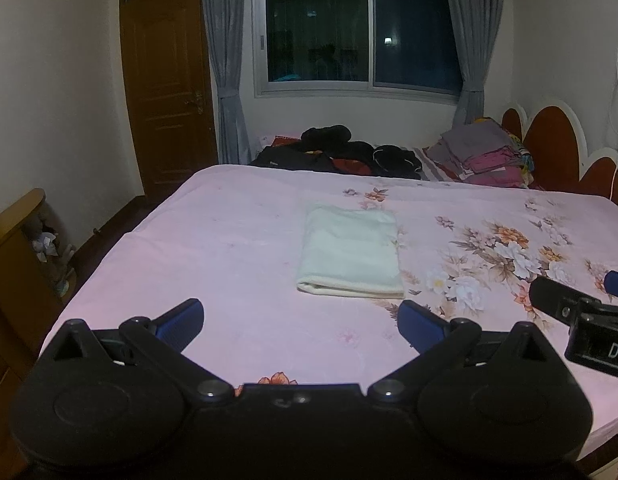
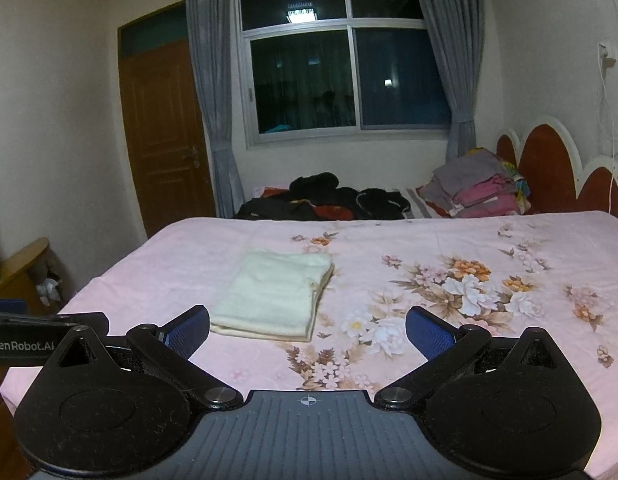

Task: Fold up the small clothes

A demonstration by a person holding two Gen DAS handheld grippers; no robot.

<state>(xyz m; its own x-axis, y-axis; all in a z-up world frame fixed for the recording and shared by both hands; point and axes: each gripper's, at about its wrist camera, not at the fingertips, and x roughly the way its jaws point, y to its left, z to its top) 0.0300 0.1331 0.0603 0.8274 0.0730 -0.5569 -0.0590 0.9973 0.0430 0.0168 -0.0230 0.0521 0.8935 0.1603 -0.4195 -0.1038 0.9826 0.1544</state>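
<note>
A folded cream cloth (image 1: 351, 254) lies flat on the pink flowered sheet (image 1: 229, 248) near the middle of the bed. The left gripper (image 1: 301, 322) and right gripper (image 2: 307, 330) hover short of it, jaws spread wide, holding nothing. Dark clothes (image 2: 329, 196) and a folded stack (image 2: 477, 192) sit at the far edge.

Both wrist views low, facing bed (image 1: 237, 240), window (image 1: 365, 36).

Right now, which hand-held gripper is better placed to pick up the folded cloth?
Left, by a small margin. The folded cloth lies almost straight ahead of the open left hand-held gripper; from the open right hand-held gripper it sits off to the left.
</note>
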